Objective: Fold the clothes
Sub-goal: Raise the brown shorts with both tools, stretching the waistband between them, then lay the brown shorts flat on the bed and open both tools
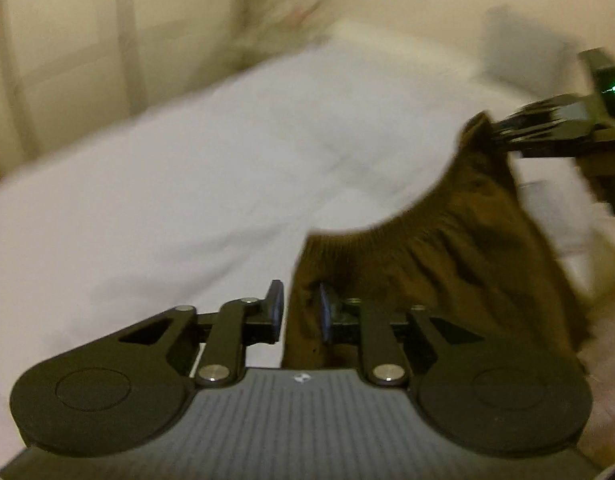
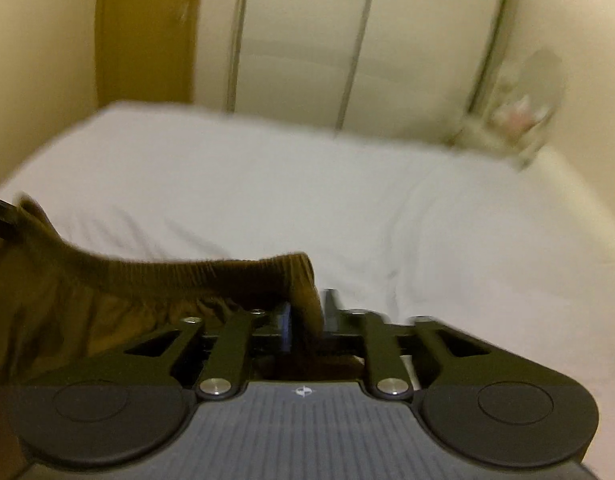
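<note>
Bed (image 1: pixel 167 184) under a white sheet fills the cream-walled room, closet doors (image 2: pixel 307 40) behind. Brown shorts (image 1: pixel 447 256) hang above it by the elastic waistband, left tool (image 1: pixel 299 312) and right tool (image 2: pixel 307 320) each clamped on an end.

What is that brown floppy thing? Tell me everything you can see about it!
It is a brown garment, probably shorts or trousers, made of soft, thin-looking cloth. Along its top runs a gathered, ribbed waistband, with the cloth below bunching into small pleats. The left gripper pinches one end of the waistband and the right gripper pinches the other, so the band sags in a curve between them. The rest hangs down, lifted above the white bed sheet. Its lower part is out of sight.
</note>
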`<action>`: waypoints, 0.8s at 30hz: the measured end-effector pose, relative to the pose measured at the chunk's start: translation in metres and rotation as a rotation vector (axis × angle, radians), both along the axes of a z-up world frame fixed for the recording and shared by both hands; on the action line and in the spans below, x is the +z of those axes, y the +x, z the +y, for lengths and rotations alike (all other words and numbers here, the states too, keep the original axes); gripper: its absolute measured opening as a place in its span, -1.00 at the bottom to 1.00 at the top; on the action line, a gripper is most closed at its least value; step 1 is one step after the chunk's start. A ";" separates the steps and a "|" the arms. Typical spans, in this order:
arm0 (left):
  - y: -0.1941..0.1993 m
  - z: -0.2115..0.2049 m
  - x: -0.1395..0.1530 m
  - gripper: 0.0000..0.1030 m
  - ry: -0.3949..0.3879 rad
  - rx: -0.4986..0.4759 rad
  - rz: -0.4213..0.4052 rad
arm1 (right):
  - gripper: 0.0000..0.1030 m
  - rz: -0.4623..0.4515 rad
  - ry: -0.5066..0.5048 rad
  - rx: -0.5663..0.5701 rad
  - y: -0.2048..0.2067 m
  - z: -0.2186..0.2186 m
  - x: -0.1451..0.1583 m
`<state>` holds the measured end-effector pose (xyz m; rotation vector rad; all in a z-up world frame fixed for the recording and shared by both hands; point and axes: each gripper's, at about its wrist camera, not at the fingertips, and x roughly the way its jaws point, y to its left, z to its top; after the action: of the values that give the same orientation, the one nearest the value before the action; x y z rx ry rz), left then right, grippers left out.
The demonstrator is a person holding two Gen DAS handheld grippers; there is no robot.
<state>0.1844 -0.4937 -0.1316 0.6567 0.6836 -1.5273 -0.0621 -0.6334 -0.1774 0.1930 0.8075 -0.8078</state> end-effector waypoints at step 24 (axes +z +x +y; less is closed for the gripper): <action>-0.056 0.192 -0.183 -0.41 0.423 0.176 0.357 | -0.03 -0.070 0.657 -0.066 -0.120 0.263 -0.143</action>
<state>0.1279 -0.3018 -0.3144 0.6192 1.3259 -1.3572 -0.1820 -0.3699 -0.3204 0.8300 0.9839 -0.5688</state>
